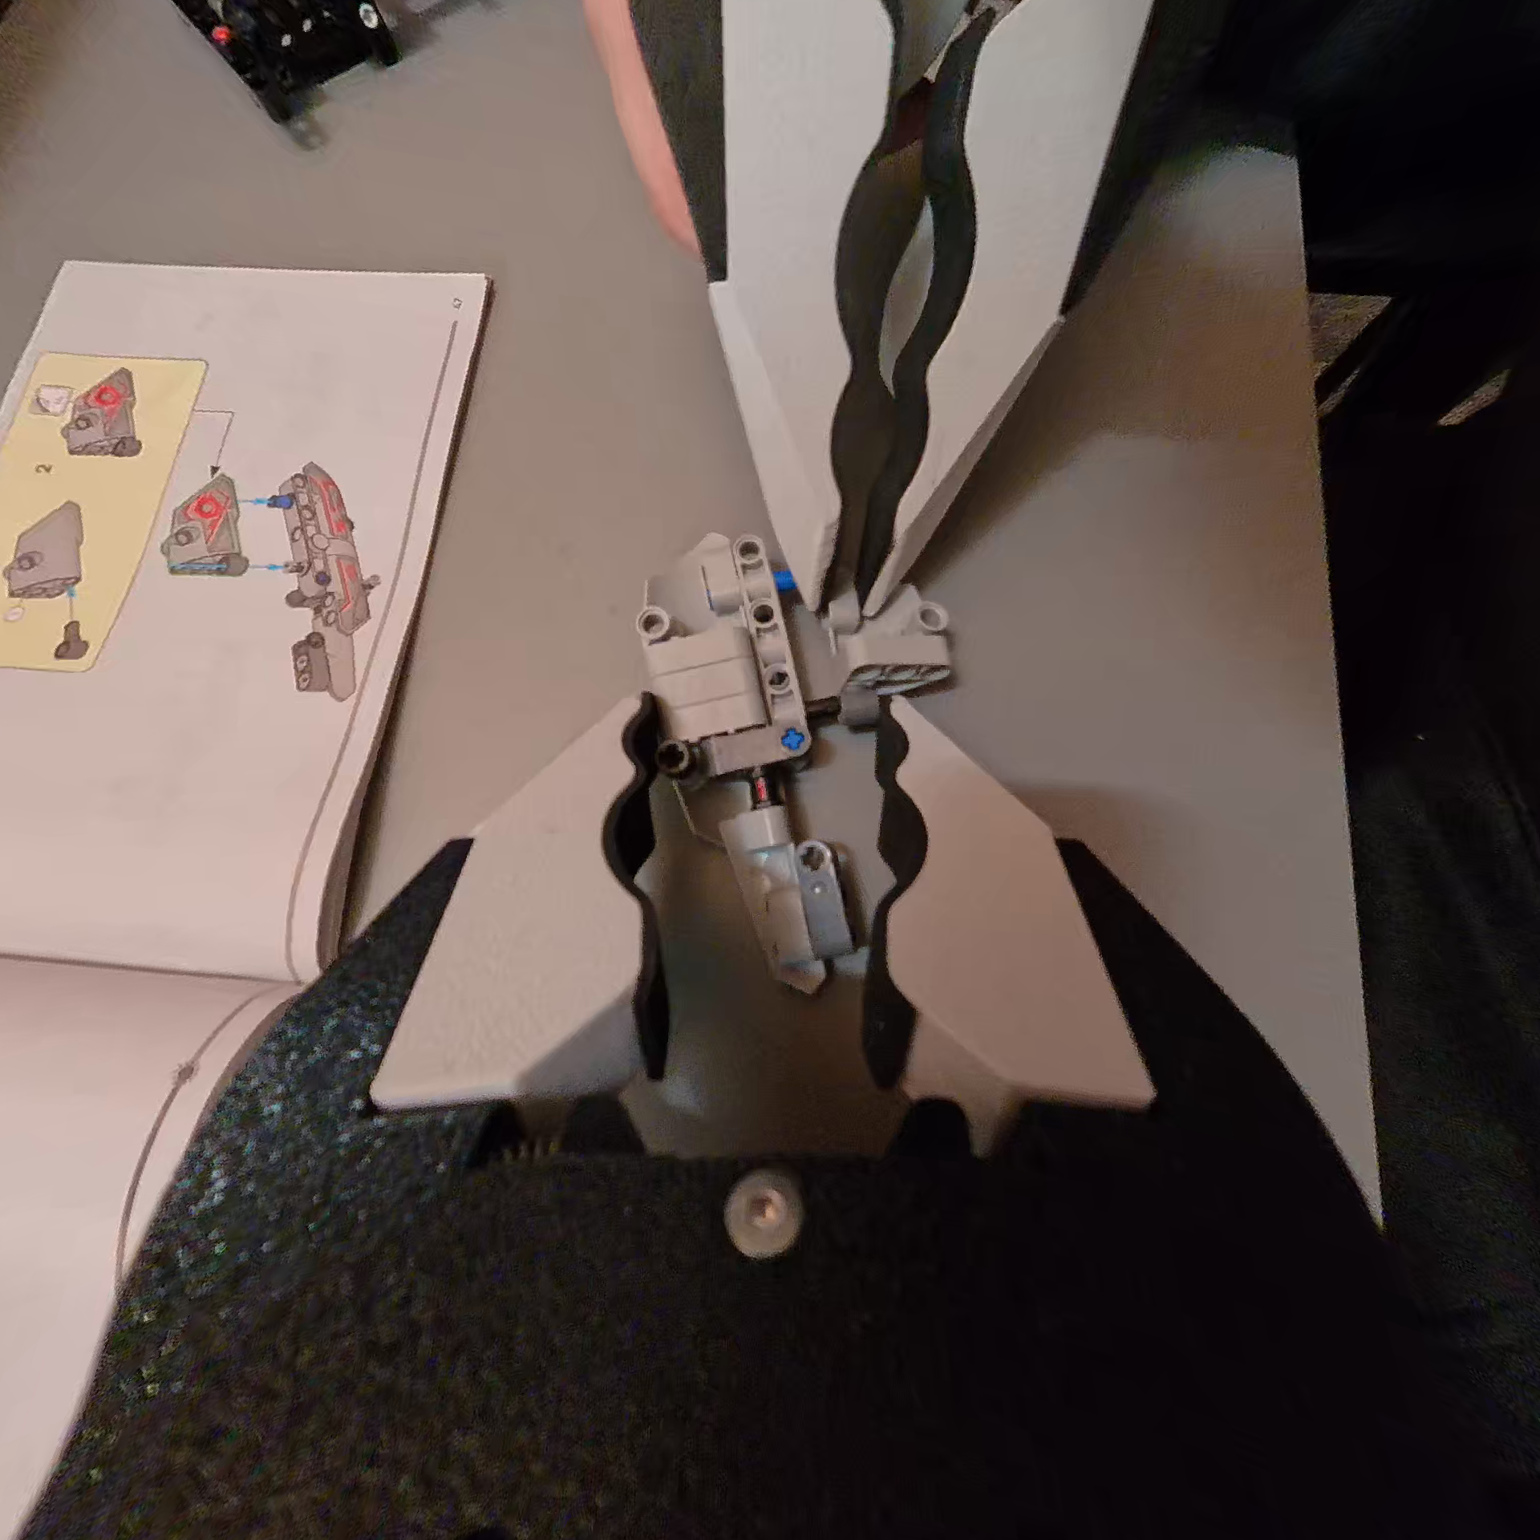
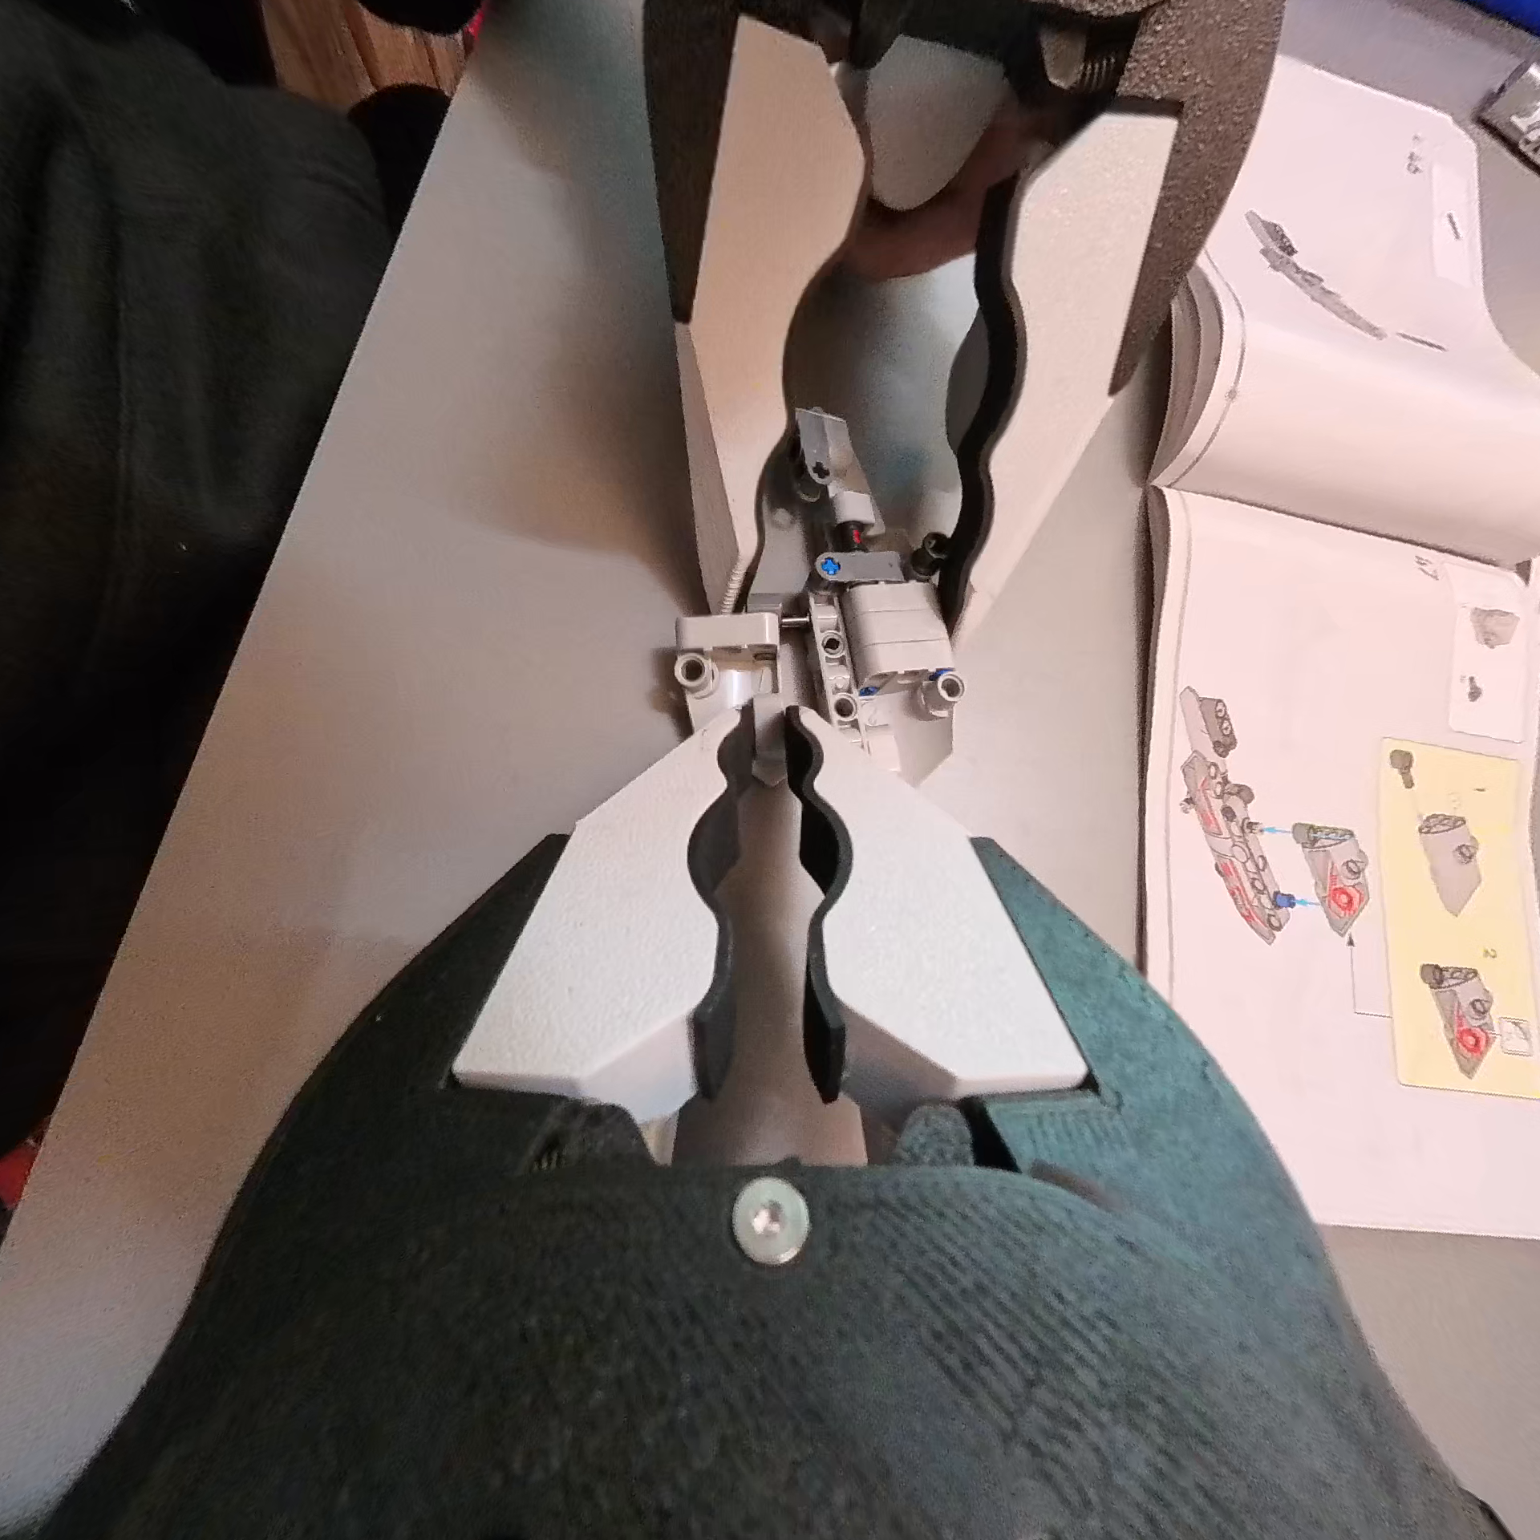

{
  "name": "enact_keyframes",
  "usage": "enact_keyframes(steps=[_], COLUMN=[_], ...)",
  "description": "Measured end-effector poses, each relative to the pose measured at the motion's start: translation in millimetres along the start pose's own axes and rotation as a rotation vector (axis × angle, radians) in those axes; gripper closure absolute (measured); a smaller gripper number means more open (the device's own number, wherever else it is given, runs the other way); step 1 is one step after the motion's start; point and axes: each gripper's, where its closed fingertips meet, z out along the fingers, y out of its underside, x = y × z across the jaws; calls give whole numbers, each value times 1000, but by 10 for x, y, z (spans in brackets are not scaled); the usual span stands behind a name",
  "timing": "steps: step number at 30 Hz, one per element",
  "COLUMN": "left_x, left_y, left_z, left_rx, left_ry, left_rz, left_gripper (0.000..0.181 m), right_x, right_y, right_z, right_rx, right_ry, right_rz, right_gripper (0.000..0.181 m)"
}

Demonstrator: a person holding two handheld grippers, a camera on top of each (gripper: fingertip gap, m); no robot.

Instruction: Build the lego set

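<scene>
A grey lego assembly (image 1: 733, 667) with a blue pin and black axle hangs above the grey table (image 1: 542, 250). My left gripper (image 1: 767, 717) is shut on it, with the wavy black pads (image 1: 633, 833) on both sides and its long tail between the fingers. My right gripper (image 2: 771, 733) comes from the opposite side and is shut on a small grey piece (image 2: 765, 754) at the assembly's (image 2: 875, 642) end. The right gripper also shows in the left wrist view (image 1: 850, 596), and the left gripper in the right wrist view (image 2: 842, 608).
An open instruction booklet (image 1: 250, 542) lies on the table left of the assembly; it also shows in the right wrist view (image 2: 1333, 750). A black lego model (image 1: 292, 50) stands at the far left. The table edge (image 1: 1333, 667) runs close by, with dark floor beyond. Both grippers' tips are close together, under 4 cm apart.
</scene>
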Motion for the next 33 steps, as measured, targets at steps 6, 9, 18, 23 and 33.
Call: enact_keyframes(steps=[6, 9, 18, 23, 33], left_x=[14, 5, -13, -44, -51], left_y=[-6, 0, -1, -3, -20], left_z=[-2, -6, -2, 0, -2], left_rx=[3, -5, -10, -3, 9], left_ry=[7, 5, 6, 0, 10], left_rz=[32, 27, 22, 22, -29], left_gripper=[130, 129, 131, 132, 130], right_x=[-22, -36, 5, 30, 32], right_y=[27, 47, 82, 77, 54], right_z=[-14, -1, -18, -50, -76], right_rx=[-79, -118, -167, -159, -144], right_ry=[-19, -32, -10, -8, -12], right_rz=[-16, -25, -52, -52, -45], right_gripper=[176, 175, 175, 175, 175])
